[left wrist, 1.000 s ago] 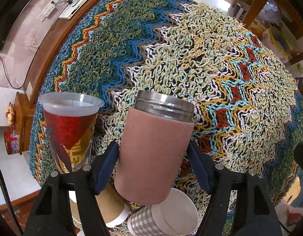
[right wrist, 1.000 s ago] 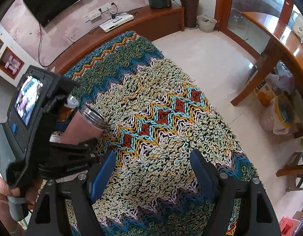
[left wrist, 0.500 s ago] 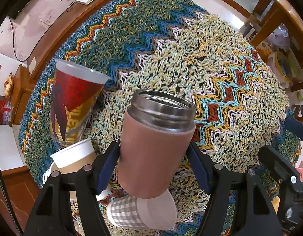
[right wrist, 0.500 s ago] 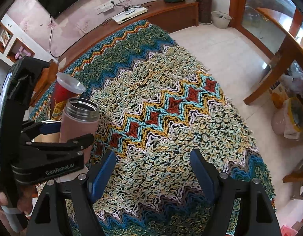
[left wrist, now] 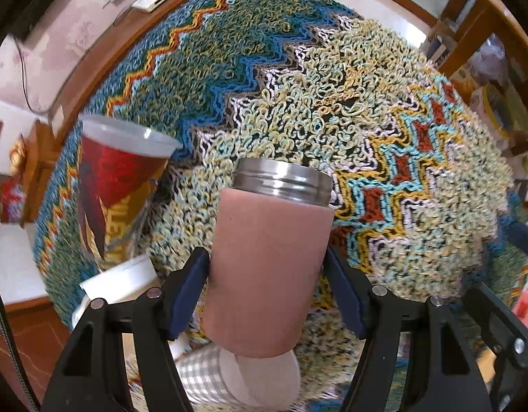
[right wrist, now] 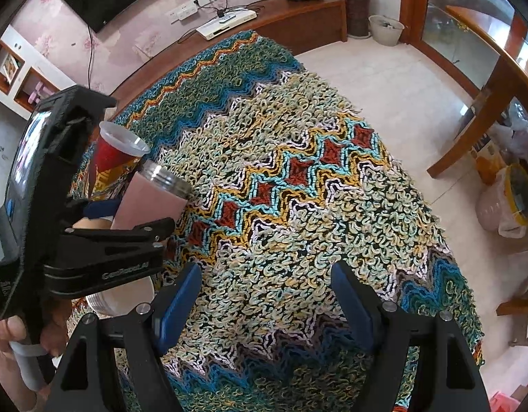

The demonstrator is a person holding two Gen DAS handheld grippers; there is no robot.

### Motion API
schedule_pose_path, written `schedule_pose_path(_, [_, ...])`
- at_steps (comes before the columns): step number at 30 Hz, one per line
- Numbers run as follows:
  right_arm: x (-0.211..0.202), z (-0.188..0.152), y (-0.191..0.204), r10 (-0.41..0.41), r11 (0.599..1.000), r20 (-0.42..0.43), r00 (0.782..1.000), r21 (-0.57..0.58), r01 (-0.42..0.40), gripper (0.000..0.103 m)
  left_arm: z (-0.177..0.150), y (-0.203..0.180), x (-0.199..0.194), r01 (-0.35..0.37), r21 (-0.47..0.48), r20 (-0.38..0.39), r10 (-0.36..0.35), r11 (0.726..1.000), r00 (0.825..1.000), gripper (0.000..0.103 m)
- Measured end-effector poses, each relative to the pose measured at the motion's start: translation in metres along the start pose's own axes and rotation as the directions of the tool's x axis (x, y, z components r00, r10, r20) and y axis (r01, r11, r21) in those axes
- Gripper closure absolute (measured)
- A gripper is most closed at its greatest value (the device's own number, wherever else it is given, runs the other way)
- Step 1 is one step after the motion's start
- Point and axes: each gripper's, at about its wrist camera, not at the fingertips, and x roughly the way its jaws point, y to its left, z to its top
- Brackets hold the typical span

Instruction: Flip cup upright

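left gripper [left wrist: 265, 290] is clamped on the pink cup [left wrist: 269, 267], one blue pad on each side of its body, and i hold it off the woven rug [left wrist: 384, 158] with its steel rim up and tipped a little away from me. from the right wrist view the same pink cup [right wrist: 150, 201] leans toward the rug's middle, pinched in the left gripper [right wrist: 126, 221].

just left of the pink cup stands a red and gold cup [left wrist: 116, 189], mouth up, tilted in the frame. below that one, still left of the pink cup, is a white-rimmed paper cup [left wrist: 118, 279]. under the pink cup's base a checked paper cup [left wrist: 226, 381] lies on its side.

my right gripper [right wrist: 265, 304] hangs with its fingers spread wide over the rug, well to the right of the pink cup, holding nothing.
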Motion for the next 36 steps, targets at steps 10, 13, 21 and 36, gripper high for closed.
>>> schedule_pose_path(10, [-0.007,0.000,-0.002,-0.001,1.000,0.007,1.000,-0.018,0.001,0.025,-0.023,0.000,-0.036,0.095,-0.088,0.038,-0.092,0.992,0.995,0.031])
schedule_pose_path(13, [-0.008,-0.001,-0.003,0.000,1.000,0.005,1.000,-0.028,0.000,0.025,-0.030,-0.005,-0.042,0.122,-0.126,0.035,-0.118,0.985,0.992,0.031])
schedule_pose_path(21, [-0.015,-0.011,-0.003,0.000,0.997,-0.009,1.000,-0.080,-0.001,0.026,-0.064,-0.007,-0.055,0.182,-0.238,0.038,-0.178,0.954,0.983,0.031])
schedule_pose_path(36, [-0.026,-0.044,-0.008,-0.040,0.979,-0.033,0.999,-0.203,0.032,0.026,-0.142,-0.026,-0.069,0.250,-0.371,0.063,-0.244,0.894,0.968,0.031])
